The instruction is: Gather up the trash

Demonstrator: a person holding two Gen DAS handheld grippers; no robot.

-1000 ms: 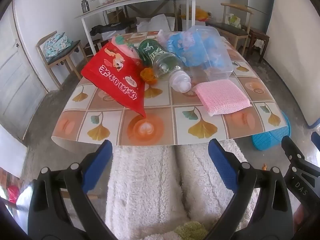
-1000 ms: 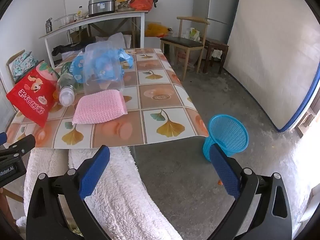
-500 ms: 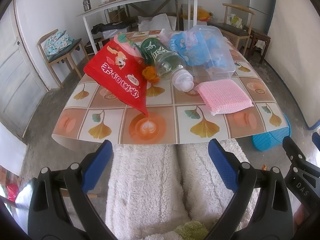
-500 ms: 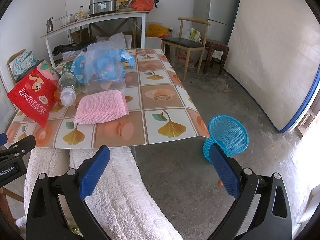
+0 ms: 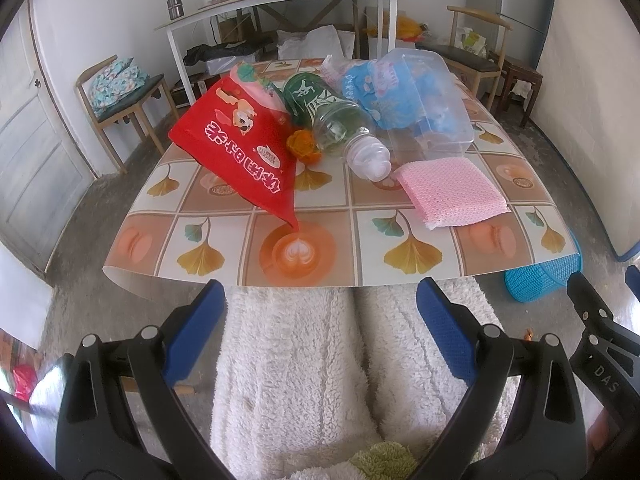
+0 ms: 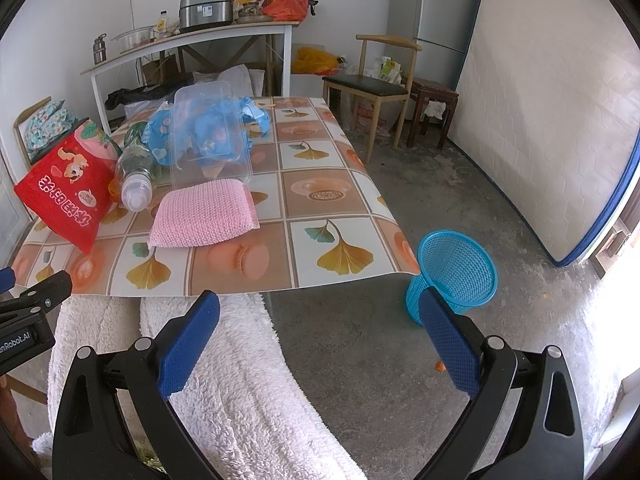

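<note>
Left gripper (image 5: 318, 322): jaws wide, empty, short of the table (image 5: 460, 256)
Right gripper (image 6: 320, 332): same
Trash: glossy red bag (image 5: 244, 148), clear ribbed bottle (image 5: 348, 136) on table

the right gripper (image 6: 318, 340) was wide apart and empty, above white fleecy legs (image 6: 224, 380). on the worktop (image 6: 320, 216) lay a pink cloth (image 6: 204, 214), a red snack bag (image 6: 66, 196) and a plastic bottle (image 6: 136, 180). a blue basket (image 6: 456, 276) stood on the floor.

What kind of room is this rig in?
Likely a lived-in home kitchen or dining room: a fridge, a rice cooker on a side table, and a dining table with wooden chairs.
</note>
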